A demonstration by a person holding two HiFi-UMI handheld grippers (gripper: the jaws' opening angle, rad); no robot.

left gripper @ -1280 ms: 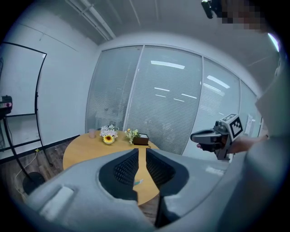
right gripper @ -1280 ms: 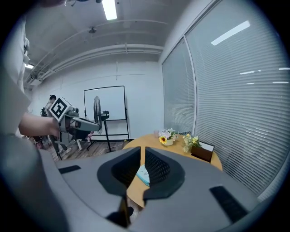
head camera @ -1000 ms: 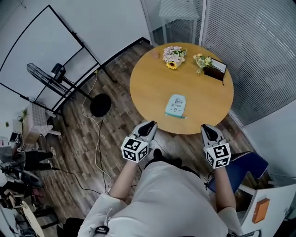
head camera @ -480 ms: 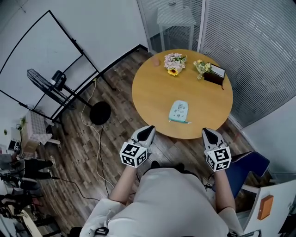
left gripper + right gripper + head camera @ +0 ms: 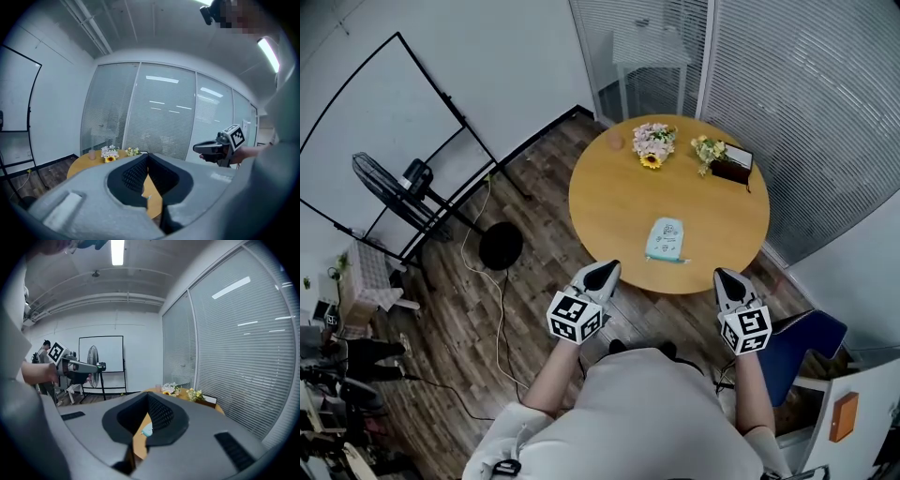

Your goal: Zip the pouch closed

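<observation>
The left gripper point(image 5: 600, 274) and right gripper point(image 5: 727, 281) are held low in front of the person's body, short of the near rim of the round bench point(image 5: 609, 202). Each has its jaws together at the tips with nothing between them, a carrying pose rather than one set to grasp. Ahead of them, between the 2, the pouch point(image 5: 666, 239) lies flat just inside that rim, probably laid there for easy reach from either side. Whether its zip is shut is too small to tell. Farther off, by the far rim, 2 flower bunches point(image 5: 652, 142) and a dark box point(image 5: 733, 170) stand clear of the work.
</observation>
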